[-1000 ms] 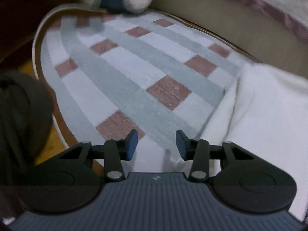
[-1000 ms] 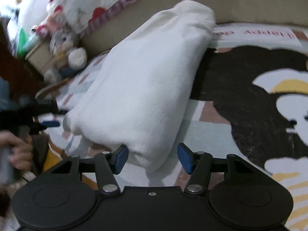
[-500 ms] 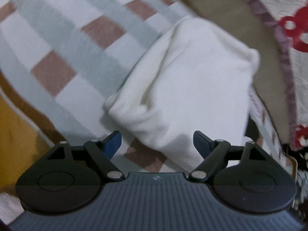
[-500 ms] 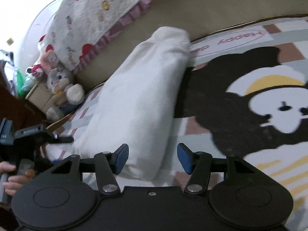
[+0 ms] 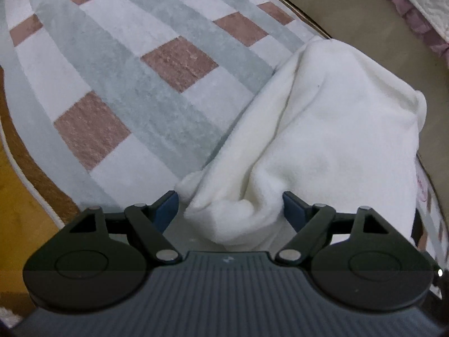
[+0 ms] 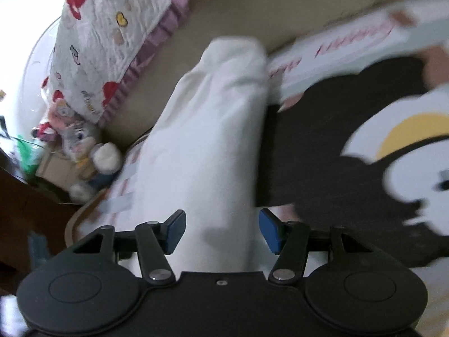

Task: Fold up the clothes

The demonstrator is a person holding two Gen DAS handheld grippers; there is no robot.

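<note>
A white fleecy garment point(image 5: 322, 140) lies folded in a long bundle on the patterned rug. In the left wrist view my left gripper point(image 5: 230, 210) stands wide open, and a bunched corner of the white cloth sits between its blue pads without being pinched. In the right wrist view the same white garment point(image 6: 207, 140) runs away from me, its near end lying between the open fingers of my right gripper point(image 6: 221, 229). That view is blurred by motion.
The rug point(image 5: 157, 64) has grey stripes and brown squares on one side and a black cartoon figure point(image 6: 350, 146) on the other. A bed edge with a printed quilt point(image 6: 106, 36) runs behind. Stuffed toys point(image 6: 84, 151) sit at the far left by a cardboard box.
My left gripper swung from the bare rug onto the garment's end and opened wider around its corner. My right gripper slid forward, so the garment's near end now lies between its fingers.
</note>
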